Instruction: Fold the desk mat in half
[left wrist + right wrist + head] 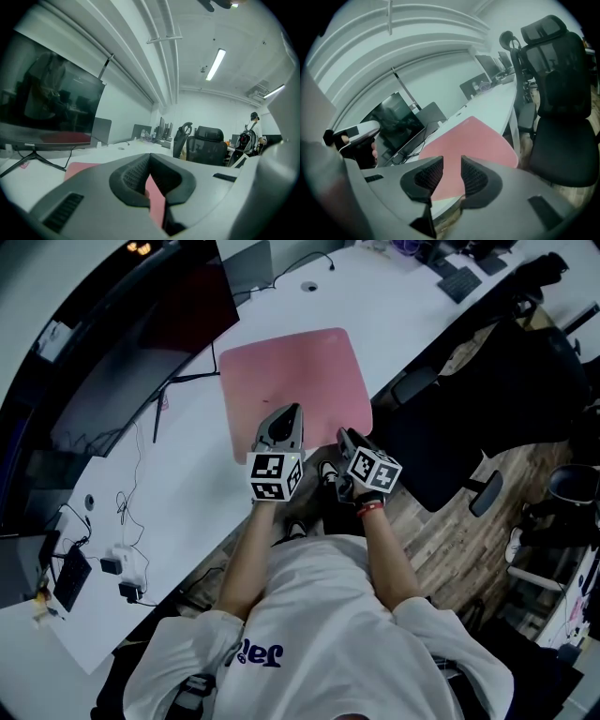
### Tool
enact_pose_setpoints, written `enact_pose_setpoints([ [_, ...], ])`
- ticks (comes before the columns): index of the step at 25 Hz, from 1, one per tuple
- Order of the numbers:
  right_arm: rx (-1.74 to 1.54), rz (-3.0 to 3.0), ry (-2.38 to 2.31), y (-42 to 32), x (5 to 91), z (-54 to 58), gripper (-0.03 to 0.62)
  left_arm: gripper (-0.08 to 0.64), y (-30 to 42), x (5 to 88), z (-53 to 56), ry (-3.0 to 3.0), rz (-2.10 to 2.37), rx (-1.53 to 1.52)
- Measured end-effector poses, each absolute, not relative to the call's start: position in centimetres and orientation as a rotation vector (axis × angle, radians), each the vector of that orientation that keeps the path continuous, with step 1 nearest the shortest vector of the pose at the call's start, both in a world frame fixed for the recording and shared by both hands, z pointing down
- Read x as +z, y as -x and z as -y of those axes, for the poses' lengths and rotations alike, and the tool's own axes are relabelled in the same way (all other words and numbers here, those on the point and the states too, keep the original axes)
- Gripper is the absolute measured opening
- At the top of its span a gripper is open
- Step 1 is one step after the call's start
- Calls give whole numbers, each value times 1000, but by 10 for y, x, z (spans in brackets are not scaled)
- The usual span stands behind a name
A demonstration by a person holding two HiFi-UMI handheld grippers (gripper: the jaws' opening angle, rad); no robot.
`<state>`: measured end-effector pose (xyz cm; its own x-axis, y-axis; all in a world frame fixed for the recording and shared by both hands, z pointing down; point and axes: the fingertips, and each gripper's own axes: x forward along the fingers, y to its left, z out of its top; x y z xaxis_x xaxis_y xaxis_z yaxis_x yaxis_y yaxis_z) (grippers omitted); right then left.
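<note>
The pink desk mat [295, 381] lies flat on the white desk [394, 315]. My left gripper [292, 412] hovers over the mat's near edge. In the left gripper view its jaws meet at the tips [150, 157], shut, and only the mat's pink [157, 199] shows in the slit behind them. My right gripper [343, 437] is at the mat's near right corner, by the desk edge. In the right gripper view it [451, 162] stands open, with the mat [468, 138] ahead of the jaws and nothing pressed between the pads.
A large dark monitor [131, 362] stands left of the mat, with cables [131, 493] and small devices along the desk. A closed laptop [248, 266] lies behind the mat. A black office chair [497, 390] stands right of the desk edge. A person [253, 131] stands far off.
</note>
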<state>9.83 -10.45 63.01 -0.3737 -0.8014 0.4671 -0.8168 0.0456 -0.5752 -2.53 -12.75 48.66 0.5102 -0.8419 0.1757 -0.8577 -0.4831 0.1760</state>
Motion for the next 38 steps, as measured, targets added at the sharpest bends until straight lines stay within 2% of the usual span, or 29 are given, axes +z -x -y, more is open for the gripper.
enact_pose_setpoints([
  [19, 1796, 2028, -1726, -102, 720, 86, 199, 14, 6, 501, 133, -2538, 1435, 165],
  [28, 2035, 1970, -1694, -87, 736, 92, 202, 14, 14, 505, 136, -2502, 1454, 175],
  [32, 2102, 1953, -1696, -83, 738, 95, 189, 14, 21, 509, 138, -2479, 1470, 176],
  [38, 2115, 1923, -1742, -86, 739, 98, 125, 14, 29, 520, 137, -2438, 1481, 192],
])
